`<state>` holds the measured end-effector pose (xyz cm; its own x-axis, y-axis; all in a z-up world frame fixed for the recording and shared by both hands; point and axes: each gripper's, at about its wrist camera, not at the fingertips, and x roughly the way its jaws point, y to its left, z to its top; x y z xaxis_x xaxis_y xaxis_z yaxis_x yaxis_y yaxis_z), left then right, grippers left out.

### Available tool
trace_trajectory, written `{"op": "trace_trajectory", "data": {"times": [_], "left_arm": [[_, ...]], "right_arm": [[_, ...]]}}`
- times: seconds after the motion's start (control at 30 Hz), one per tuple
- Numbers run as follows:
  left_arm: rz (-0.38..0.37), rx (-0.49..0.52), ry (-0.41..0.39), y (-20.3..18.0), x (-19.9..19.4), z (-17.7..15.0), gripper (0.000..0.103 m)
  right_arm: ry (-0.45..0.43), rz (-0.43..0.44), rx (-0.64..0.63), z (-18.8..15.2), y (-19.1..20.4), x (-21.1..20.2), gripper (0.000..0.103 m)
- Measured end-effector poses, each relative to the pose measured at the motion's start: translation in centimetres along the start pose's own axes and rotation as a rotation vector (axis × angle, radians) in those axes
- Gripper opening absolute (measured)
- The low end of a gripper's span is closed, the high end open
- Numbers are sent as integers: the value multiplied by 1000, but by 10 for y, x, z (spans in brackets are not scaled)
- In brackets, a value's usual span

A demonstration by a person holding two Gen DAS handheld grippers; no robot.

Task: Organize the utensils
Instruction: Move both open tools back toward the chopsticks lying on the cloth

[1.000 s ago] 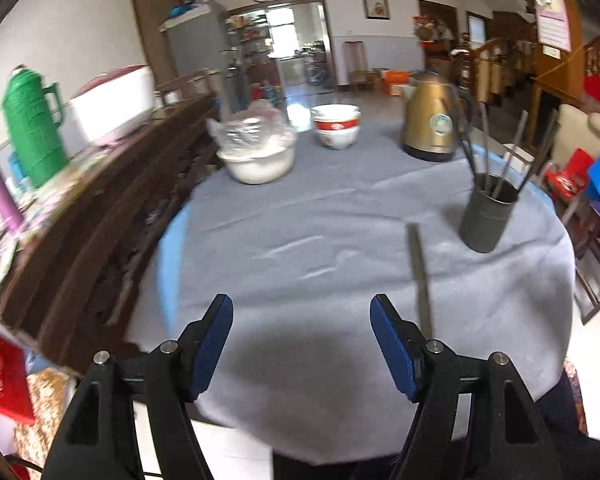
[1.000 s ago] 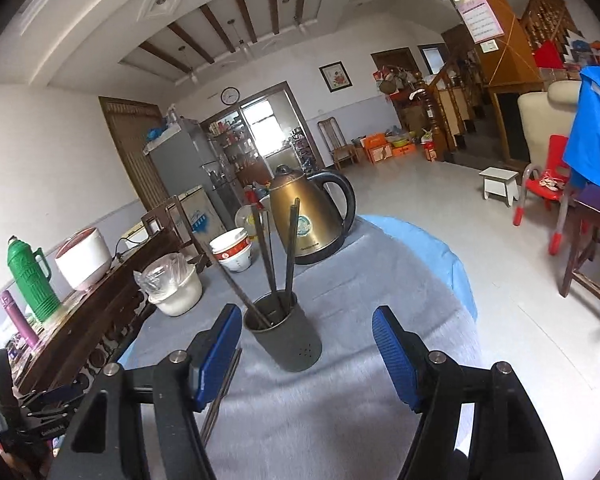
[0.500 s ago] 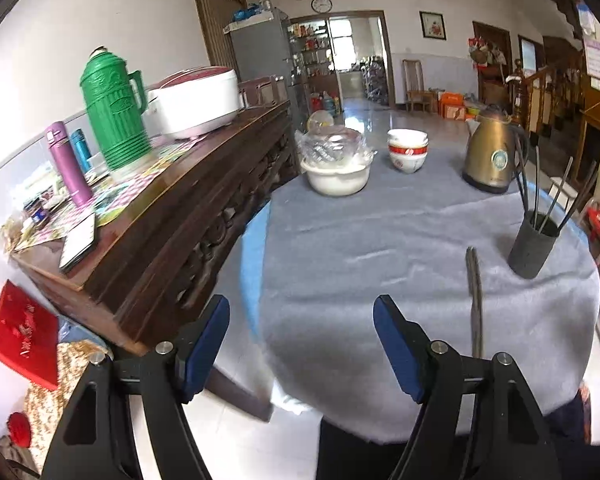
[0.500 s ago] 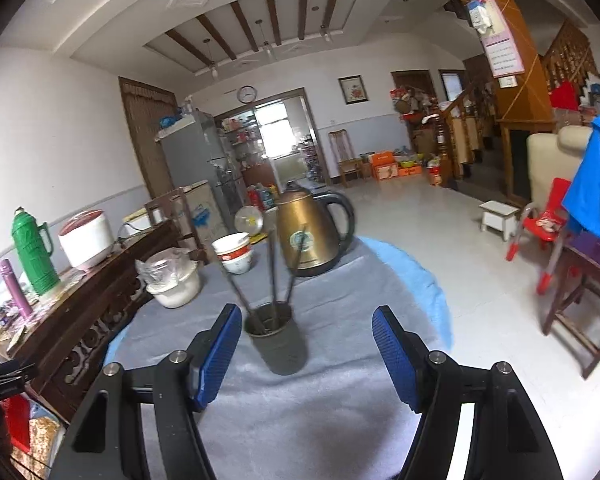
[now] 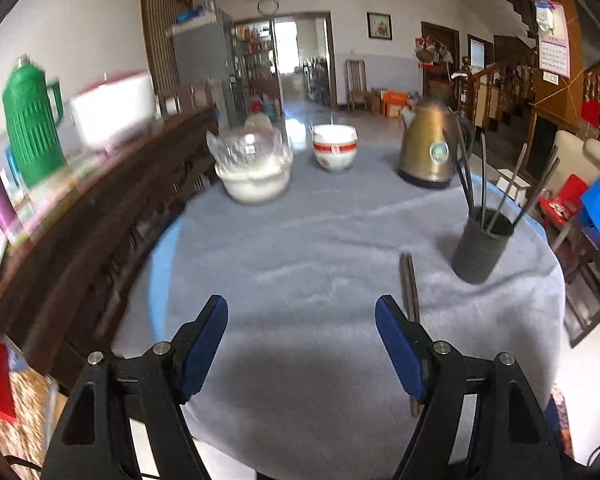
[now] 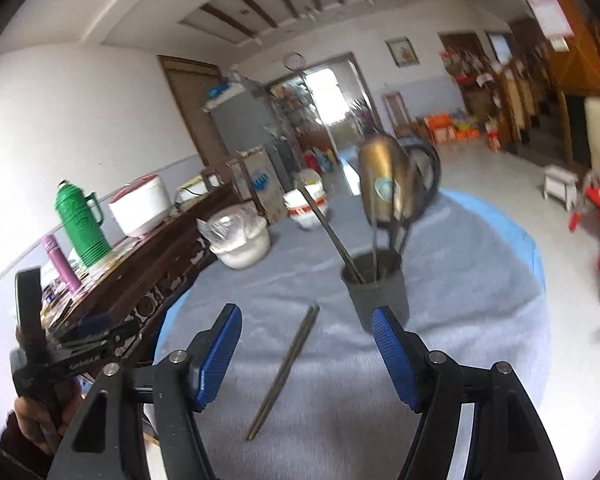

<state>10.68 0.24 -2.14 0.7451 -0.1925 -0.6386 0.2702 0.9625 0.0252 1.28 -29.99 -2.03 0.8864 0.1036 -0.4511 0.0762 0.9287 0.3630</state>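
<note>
A pair of dark chopsticks (image 5: 409,284) lies flat on the grey tablecloth (image 5: 300,240). To its right stands a dark grey holder cup (image 5: 480,246) with several chopsticks upright in it. My left gripper (image 5: 300,308) hovers open over the table's near edge, and the pair's near end passes behind its right finger. In the right wrist view my right gripper (image 6: 306,316) is open with nothing held. The loose chopsticks (image 6: 288,364) lie on the cloth beneath the gap between its fingers. The holder (image 6: 380,292) stands just beyond its right fingertip.
A golden kettle (image 5: 430,152), stacked white bowls (image 5: 335,148) and a plastic-covered bowl (image 5: 254,168) stand at the table's far side. A dark wooden sideboard (image 5: 100,208) with a green thermos (image 5: 30,120) runs along the left. Chairs (image 5: 560,200) stand to the right.
The left view swung toward the sideboard and back over the table. The right gripper shifted left and tipped down, so the loose chopsticks now show between its fingers. Nothing was grasped.
</note>
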Motion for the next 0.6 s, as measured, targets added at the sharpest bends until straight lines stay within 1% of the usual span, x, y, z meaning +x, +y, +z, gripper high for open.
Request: {"op": "trace_trajectory", "data": {"times": [0.17, 0.27, 0.37, 0.5, 0.6], "left_arm": [[-51, -9, 128, -2, 30, -26, 77], [-106, -29, 190, -3, 50, -28, 77], [-156, -34, 232, -9, 72, -24, 77], [-163, 3, 249, -26, 108, -10, 77], [-194, -16, 295, -37, 141, 5, 77]], "right_arm": [[77, -44, 71, -18, -19, 14, 71], [109, -55, 105, -27, -25, 24, 71], [133, -60, 106, -34, -24, 31, 71], [156, -56, 102, -40, -24, 38, 71], [164, -54, 114, -44, -27, 40, 71]]}}
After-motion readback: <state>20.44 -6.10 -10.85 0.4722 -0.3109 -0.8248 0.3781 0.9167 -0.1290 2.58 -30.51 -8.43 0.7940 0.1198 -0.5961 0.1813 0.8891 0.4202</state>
